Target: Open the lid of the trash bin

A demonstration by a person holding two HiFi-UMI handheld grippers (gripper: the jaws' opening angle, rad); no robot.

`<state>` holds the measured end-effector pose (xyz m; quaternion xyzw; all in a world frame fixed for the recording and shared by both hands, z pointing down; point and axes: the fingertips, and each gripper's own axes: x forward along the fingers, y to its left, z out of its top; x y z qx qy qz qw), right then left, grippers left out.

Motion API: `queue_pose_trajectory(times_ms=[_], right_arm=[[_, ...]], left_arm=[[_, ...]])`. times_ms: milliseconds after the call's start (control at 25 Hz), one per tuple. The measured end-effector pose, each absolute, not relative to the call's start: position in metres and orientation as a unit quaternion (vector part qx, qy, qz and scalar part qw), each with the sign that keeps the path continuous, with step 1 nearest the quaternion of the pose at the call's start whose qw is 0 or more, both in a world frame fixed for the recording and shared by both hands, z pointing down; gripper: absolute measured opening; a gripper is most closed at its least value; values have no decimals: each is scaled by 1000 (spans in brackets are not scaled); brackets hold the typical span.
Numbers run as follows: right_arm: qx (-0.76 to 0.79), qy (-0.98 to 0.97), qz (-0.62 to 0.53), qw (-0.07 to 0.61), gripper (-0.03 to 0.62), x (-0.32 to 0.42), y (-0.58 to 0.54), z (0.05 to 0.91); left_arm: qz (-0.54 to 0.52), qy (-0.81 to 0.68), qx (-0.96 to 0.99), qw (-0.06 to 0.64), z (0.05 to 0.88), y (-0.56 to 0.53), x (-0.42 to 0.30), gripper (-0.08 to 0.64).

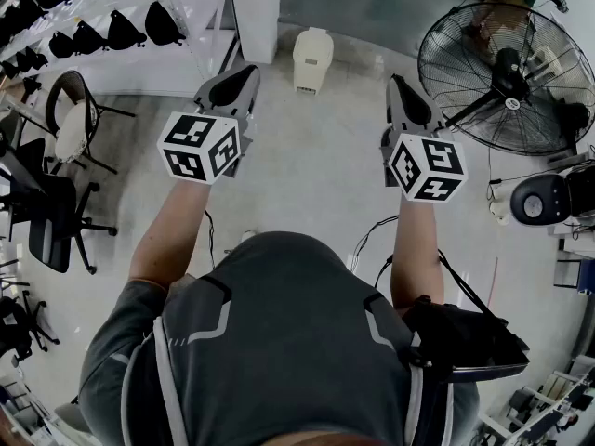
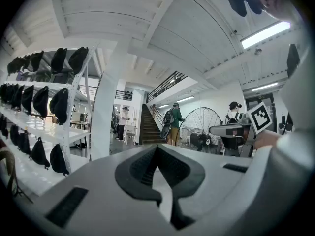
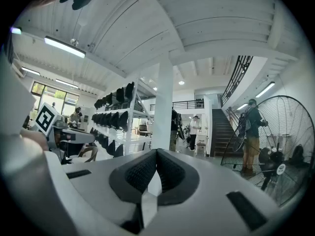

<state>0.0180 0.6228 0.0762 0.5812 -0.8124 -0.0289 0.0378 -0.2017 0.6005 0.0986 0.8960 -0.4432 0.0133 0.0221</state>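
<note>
In the head view a small cream trash bin (image 1: 312, 59) stands on the floor ahead, beside a white pillar (image 1: 255, 3), with its lid down. My left gripper (image 1: 244, 71) is held level, short of the bin and to its left. My right gripper (image 1: 398, 84) is level too, off to the bin's right. Both are shut, their dark pads meeting at the tips with nothing between them, as the left gripper view (image 2: 156, 147) and the right gripper view (image 3: 156, 152) show. Neither touches the bin.
A large floor fan (image 1: 507, 72) stands at the right. White shelves with several black items (image 1: 112, 31) run along the left, with office chairs (image 1: 56, 221) nearby. Cables (image 1: 372, 235) lie on the floor. People (image 2: 173, 124) stand near a staircase (image 3: 221, 129) in the distance.
</note>
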Motion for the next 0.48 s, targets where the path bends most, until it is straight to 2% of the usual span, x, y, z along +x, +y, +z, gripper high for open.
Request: queue_pose_trajectory(times_ms=[480], right_arm=[[577, -815, -36, 33, 26, 38, 625, 77]], left_arm=[[18, -451, 892, 16, 102, 603, -182, 9]])
